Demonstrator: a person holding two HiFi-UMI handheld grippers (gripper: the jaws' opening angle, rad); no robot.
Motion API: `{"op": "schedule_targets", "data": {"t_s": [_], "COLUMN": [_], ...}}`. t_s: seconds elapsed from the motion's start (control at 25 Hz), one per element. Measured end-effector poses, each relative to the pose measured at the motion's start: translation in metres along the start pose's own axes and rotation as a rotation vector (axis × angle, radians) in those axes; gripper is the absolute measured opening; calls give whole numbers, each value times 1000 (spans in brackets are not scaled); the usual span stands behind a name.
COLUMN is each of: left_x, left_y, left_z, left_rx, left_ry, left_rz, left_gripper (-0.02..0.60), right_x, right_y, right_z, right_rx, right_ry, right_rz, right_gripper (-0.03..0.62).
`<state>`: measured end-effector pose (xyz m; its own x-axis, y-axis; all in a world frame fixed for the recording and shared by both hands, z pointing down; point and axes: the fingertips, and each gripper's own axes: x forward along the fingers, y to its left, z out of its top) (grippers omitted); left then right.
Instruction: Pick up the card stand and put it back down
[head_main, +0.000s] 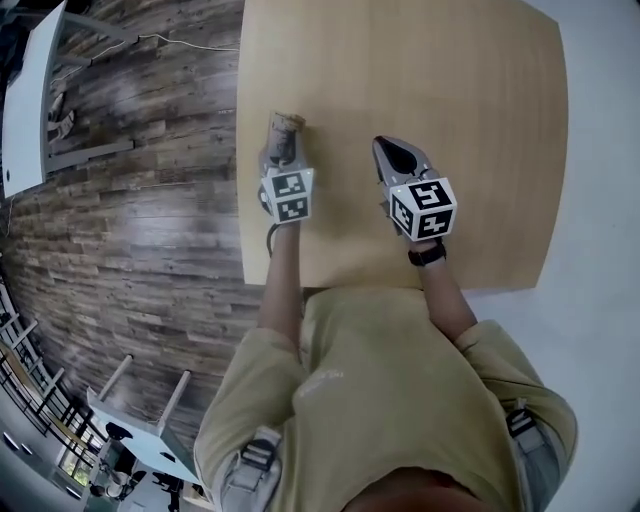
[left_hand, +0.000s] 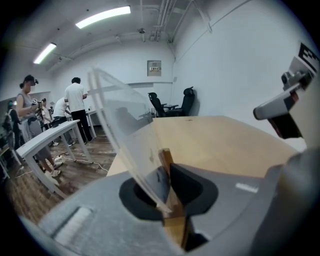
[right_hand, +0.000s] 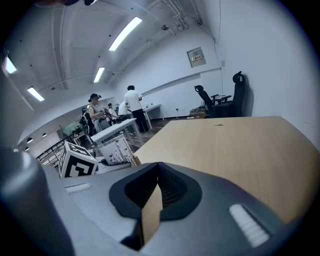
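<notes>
We angle left gripper (head_main: 283, 143) down, clamped on card stand (left_hand: 116, 111) | right gripper (right_hand: 157, 174) pinched closed, empty | table (head_main: 460, 90) edge 9 o'clock, room at 12.

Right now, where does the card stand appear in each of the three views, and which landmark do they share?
Head view: the card stand sits at the left gripper tip, near the table left edge.
Left gripper view: centre, clamped by the gripper, clear panel leaning up-left.
Right gripper view: left of centre, beyond the marker cube.
Shared landmark: the table.
</notes>
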<state>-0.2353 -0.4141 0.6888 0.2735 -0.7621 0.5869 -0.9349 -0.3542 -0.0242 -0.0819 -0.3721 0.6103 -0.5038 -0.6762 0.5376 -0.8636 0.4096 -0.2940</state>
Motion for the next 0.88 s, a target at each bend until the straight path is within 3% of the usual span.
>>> {"op": "schedule_targets", "data": {"t_s": [0.2, 0.48, 0.52, 0.6, 0.68, 0.88], "left_x": [8, -6, -8, -13, -22, -59], "left_y": [-2, -9, -12, -17, -20, -26], "left_z": [-32, -57, -58, -57, -56, -53], "left_rx": [9, 41, 44, 37, 18, -13], "left_ry": [46, 49, 42, 20, 4, -17], "left_rz": [20, 68, 59, 33, 23, 55], "left_gripper": [46, 51, 66, 187, 239, 253], "right_x": [5, -7, -11, -17, -25, -53], "right_y": [6, 11, 13, 16, 21, 35], "right_z": [-16, -35, -36, -35, -35, -35], "right_rx": [-12, -24, -26, -33, -43, -71], "right_ry": [31, 42, 41, 39, 32, -6], "right_rz": [13, 25, 28, 37, 48, 63], "right_gripper": [5, 5, 5, 5, 5, 5]}}
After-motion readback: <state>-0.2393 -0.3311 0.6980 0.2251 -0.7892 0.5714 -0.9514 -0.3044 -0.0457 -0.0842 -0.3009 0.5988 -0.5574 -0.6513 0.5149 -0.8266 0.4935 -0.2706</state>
